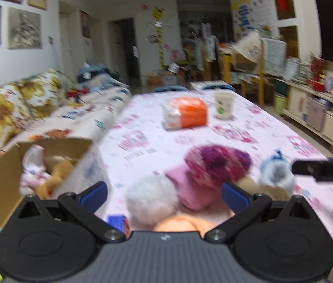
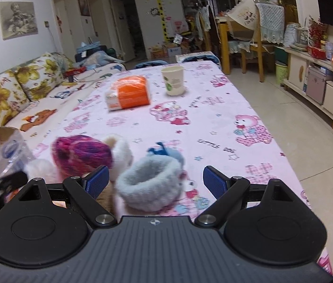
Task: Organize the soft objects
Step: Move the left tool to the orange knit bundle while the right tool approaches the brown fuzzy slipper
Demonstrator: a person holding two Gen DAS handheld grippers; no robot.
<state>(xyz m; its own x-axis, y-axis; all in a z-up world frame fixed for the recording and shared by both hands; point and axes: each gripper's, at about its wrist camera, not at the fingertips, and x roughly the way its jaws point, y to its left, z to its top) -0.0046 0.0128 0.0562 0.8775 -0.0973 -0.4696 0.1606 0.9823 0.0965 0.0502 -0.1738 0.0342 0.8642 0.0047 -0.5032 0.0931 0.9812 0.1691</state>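
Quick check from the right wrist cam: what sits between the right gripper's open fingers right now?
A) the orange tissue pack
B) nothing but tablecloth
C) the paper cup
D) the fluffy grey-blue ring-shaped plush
D: the right gripper is open, and the fluffy grey-blue plush lies between its blue pads, while the orange tissue pack and paper cup stand far back on the table.

Left gripper [image 1: 164,197] level, fingers spread wide, empty, right gripper [image 2: 156,180] likewise spread, empty
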